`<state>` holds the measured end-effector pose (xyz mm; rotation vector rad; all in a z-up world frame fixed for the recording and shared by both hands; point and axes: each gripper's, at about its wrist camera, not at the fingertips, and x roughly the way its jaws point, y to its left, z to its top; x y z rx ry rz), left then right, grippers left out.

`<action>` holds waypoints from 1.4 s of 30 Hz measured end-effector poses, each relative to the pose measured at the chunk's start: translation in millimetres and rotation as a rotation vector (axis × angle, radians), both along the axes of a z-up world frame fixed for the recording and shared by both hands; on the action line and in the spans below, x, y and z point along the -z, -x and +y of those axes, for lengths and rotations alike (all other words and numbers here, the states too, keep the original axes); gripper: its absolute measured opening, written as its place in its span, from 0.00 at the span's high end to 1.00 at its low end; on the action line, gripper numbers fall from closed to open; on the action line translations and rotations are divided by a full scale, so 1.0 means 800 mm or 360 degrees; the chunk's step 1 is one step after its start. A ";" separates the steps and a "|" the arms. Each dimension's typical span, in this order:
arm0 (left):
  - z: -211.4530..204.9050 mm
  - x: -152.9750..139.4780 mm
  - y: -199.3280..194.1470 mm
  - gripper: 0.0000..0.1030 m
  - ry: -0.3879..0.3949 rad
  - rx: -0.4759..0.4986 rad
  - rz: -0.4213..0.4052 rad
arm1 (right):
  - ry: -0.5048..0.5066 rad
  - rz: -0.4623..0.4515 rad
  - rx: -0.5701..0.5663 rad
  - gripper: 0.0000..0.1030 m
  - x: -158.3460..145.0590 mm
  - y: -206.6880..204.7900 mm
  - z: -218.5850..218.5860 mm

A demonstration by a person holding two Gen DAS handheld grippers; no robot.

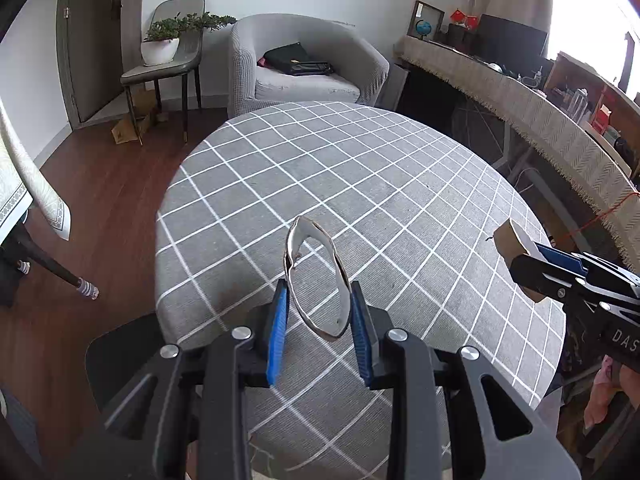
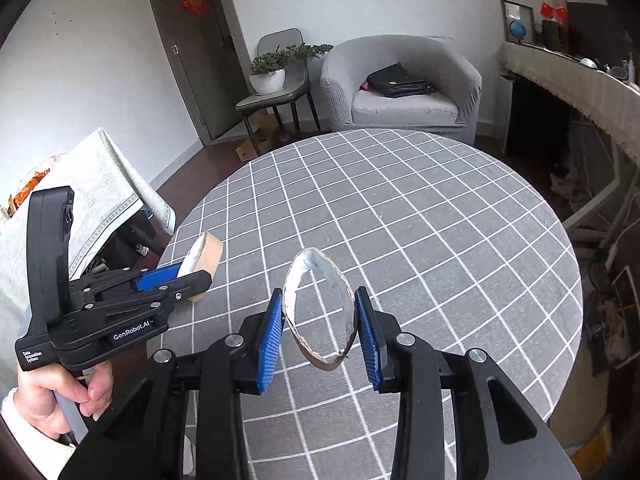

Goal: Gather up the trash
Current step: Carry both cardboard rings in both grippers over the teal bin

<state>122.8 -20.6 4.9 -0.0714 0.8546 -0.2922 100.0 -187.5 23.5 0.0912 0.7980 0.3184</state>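
Observation:
My left gripper (image 1: pixel 318 286) is shut on a squashed cardboard ring (image 1: pixel 291 246), pinched from both sides by the blue pads above the round table with the grey checked cloth (image 1: pixel 360 184). My right gripper (image 2: pixel 319 293) is likewise shut on a second flattened cardboard ring (image 2: pixel 316 258), white on the inside. Each view catches the other tool: the right gripper (image 1: pixel 524 258) with its brown ring (image 1: pixel 510 240) at the right edge, and the left gripper (image 2: pixel 194 276) with its ring (image 2: pixel 208 252) at the left, held by a hand (image 2: pixel 60 396). Both rings hang above the checked tablecloth (image 2: pixel 400 208).
Behind the table stands a grey armchair (image 1: pixel 304 64) with a black bag (image 1: pixel 296 60). A chair carries a potted plant (image 1: pixel 160 46), with a cardboard box (image 1: pixel 130 130) under it. A cloth-draped desk (image 1: pixel 540 112) runs along the right, and another covered table (image 2: pixel 92 184) stands at the left.

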 end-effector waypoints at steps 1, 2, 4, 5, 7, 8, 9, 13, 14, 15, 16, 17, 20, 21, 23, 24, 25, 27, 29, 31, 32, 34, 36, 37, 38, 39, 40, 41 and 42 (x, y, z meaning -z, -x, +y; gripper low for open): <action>0.007 -0.001 0.004 0.69 -0.0003 -0.0005 -0.0009 | 0.0000 0.0002 -0.0007 0.65 0.001 0.002 0.007; 0.015 -0.001 0.009 0.69 -0.0010 -0.0008 -0.0017 | 0.0002 0.0001 -0.0012 0.65 0.002 0.005 0.014; 0.029 -0.001 0.015 0.69 -0.0030 -0.0005 -0.0021 | 0.0001 -0.0005 -0.0030 0.65 0.002 0.008 0.027; 0.033 -0.002 0.016 0.69 -0.0039 -0.0006 -0.0023 | 0.0001 -0.0006 -0.0039 0.65 0.003 0.009 0.034; 0.049 -0.001 0.020 0.69 -0.0049 -0.0018 -0.0020 | 0.0008 -0.0002 -0.0055 0.65 0.004 0.011 0.048; 0.056 0.000 0.022 0.69 -0.0051 -0.0022 -0.0018 | 0.0011 0.0002 -0.0063 0.65 0.006 0.011 0.054; 0.064 0.002 0.024 0.69 -0.0055 -0.0029 -0.0018 | 0.0016 0.0007 -0.0069 0.65 0.008 0.012 0.059; 0.088 0.010 0.034 0.69 -0.0063 -0.0060 -0.0025 | 0.0024 0.0021 -0.0090 0.65 0.013 0.010 0.081; 0.093 0.013 0.036 0.69 -0.0067 -0.0062 -0.0022 | 0.0026 0.0023 -0.0097 0.65 0.014 0.009 0.086; 0.098 0.015 0.038 0.69 -0.0067 -0.0063 -0.0018 | 0.0029 0.0025 -0.0105 0.65 0.014 0.008 0.092; 0.103 0.017 0.039 0.69 -0.0066 -0.0070 -0.0015 | 0.0025 0.0028 -0.0114 0.65 0.015 0.007 0.097; 0.110 0.018 0.040 0.69 -0.0057 -0.0082 -0.0012 | 0.0018 0.0031 -0.0124 0.65 0.015 0.005 0.102; 0.128 0.020 0.040 0.69 -0.0026 -0.0115 0.0004 | 0.0016 0.0033 -0.0152 0.65 0.015 -0.001 0.122; 0.133 0.022 0.040 0.69 -0.0035 -0.0117 0.0007 | 0.0013 0.0033 -0.0163 0.65 0.015 -0.004 0.128; 0.145 0.027 0.039 0.69 -0.0040 -0.0131 0.0018 | 0.0024 0.0036 -0.0192 0.65 0.016 -0.010 0.146; 0.151 0.029 0.039 0.69 -0.0042 -0.0140 0.0027 | 0.0023 0.0039 -0.0210 0.65 0.018 -0.013 0.155; 0.159 0.032 0.038 0.69 -0.0047 -0.0152 0.0035 | 0.0015 0.0042 -0.0228 0.65 0.018 -0.016 0.164; 0.174 0.038 0.038 0.69 -0.0060 -0.0173 0.0045 | 0.0004 0.0041 -0.0265 0.65 0.020 -0.019 0.179; 0.188 0.044 0.039 0.69 -0.0097 -0.0188 0.0042 | 0.0007 0.0037 -0.0300 0.65 0.020 -0.022 0.197; 0.201 0.053 0.037 0.69 -0.0124 -0.0189 0.0053 | 0.0012 0.0038 -0.0328 0.65 0.022 -0.024 0.211; 0.208 0.058 0.036 0.69 -0.0127 -0.0192 0.0064 | 0.0017 0.0040 -0.0341 0.65 0.024 -0.024 0.219; 0.223 0.069 0.035 0.69 -0.0144 -0.0206 0.0088 | 0.0028 0.0046 -0.0371 0.65 0.027 -0.026 0.235; 0.236 0.080 0.034 0.69 -0.0174 -0.0224 0.0111 | 0.0029 0.0041 -0.0404 0.65 0.028 -0.026 0.251; 0.244 0.087 0.033 0.69 -0.0179 -0.0242 0.0135 | 0.0025 0.0040 -0.0424 0.65 0.027 -0.026 0.259; 0.250 0.092 0.033 0.69 -0.0172 -0.0252 0.0155 | 0.0017 0.0039 -0.0444 0.65 0.027 -0.026 0.267; 0.258 0.099 0.033 0.69 -0.0163 -0.0264 0.0182 | 0.0010 0.0039 -0.0463 0.65 0.027 -0.026 0.276; 0.266 0.105 0.032 0.69 -0.0162 -0.0274 0.0205 | 0.0005 0.0040 -0.0482 0.65 0.028 -0.027 0.285; 0.271 0.110 0.030 0.69 -0.0166 -0.0278 0.0221 | 0.0006 0.0040 -0.0498 0.65 0.029 -0.028 0.294; 0.277 0.116 0.030 0.69 -0.0169 -0.0282 0.0238 | 0.0006 0.0042 -0.0508 0.65 0.030 -0.029 0.302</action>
